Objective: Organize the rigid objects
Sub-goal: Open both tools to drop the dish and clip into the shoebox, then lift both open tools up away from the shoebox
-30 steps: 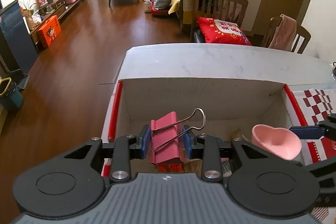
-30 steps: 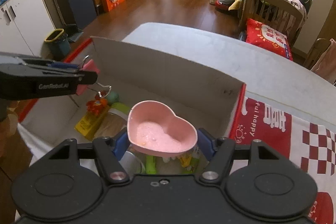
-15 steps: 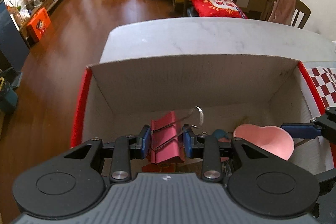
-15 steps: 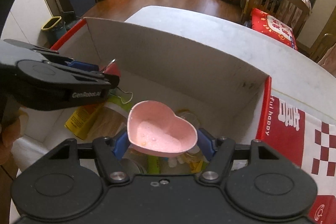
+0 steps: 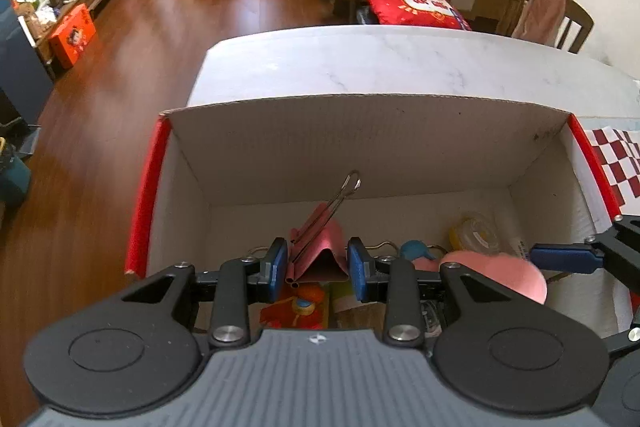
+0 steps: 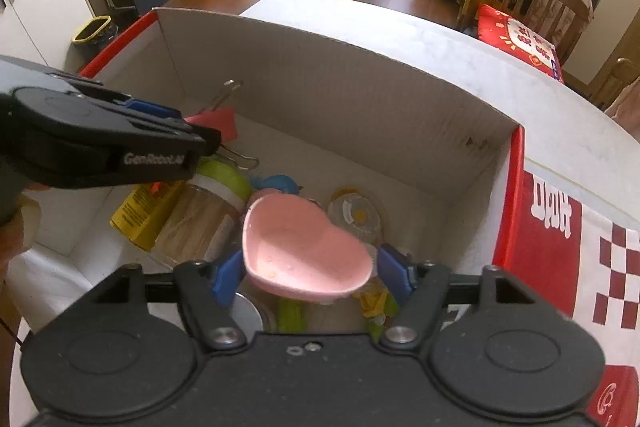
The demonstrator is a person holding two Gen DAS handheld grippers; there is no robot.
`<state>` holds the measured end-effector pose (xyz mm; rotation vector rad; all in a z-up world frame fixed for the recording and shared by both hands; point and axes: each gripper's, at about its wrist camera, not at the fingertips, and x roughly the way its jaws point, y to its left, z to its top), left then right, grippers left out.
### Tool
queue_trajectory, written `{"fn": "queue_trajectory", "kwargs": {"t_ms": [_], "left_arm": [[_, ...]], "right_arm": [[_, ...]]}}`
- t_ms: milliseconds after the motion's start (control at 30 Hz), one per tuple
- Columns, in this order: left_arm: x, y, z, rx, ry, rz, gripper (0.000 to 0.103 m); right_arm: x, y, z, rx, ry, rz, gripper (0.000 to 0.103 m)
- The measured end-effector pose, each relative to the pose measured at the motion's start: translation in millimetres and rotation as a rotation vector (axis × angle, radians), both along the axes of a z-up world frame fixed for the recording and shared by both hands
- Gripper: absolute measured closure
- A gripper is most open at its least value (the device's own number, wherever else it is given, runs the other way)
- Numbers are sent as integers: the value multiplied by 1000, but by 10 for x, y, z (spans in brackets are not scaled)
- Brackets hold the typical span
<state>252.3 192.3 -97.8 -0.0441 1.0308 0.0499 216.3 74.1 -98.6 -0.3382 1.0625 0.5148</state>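
Two tools: left tool (image 5: 318, 264) clamps pink binder clip (image 5: 320, 255); right tool (image 6: 308, 273) opening around glossy heart-shaped dish (image 6: 304, 253).

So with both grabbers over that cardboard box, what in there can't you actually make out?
- Pink heart dish, left wrist view: near half hidden behind the left gripper.
- Items under the dish, right wrist view: covered by it and the right gripper, whose jaws are opening.
- Yellow packet: print too small, partly behind the left gripper.
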Motion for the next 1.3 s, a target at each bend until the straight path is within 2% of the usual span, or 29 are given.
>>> {"fn": "queue_trajectory", "kwargs": {"t_ms": [67,333,367,433,500,767,900,1067,1133,1300], "left_arm": [[-35,-5,33,-8,-10,-2,71],[-233,-2,220,-50,-49,6,70],[-267,1,251,-55,-56,8,69],[-334,4,315,-66,-73,11,54],[-400,9,379,-74,-92,13,48],[-650,-28,609,-88,-130,18,48],[-788,-56,716,-88,-156,18,37],[-960,-102,822,-88,-185,21,36],[-1025,-118,857,-90,-195,23,28],[-1201,-176,945,-85,-224,19,25]], "right_arm": [[-8,-28,15,1,-6,1,23],[-59,-118,210,49,-27,5,23],[-80,-131,245,55,-32,8,22],[-125,-156,308,63,-41,12,22],[-178,-181,364,72,-46,16,22],[-381,-312,637,121,-81,28,19],[-488,-397,762,152,-89,34,17],[-642,-503,900,190,-121,40,13],[-703,-553,948,207,-143,35,11],[-854,-682,1049,241,-181,53,6]]}}
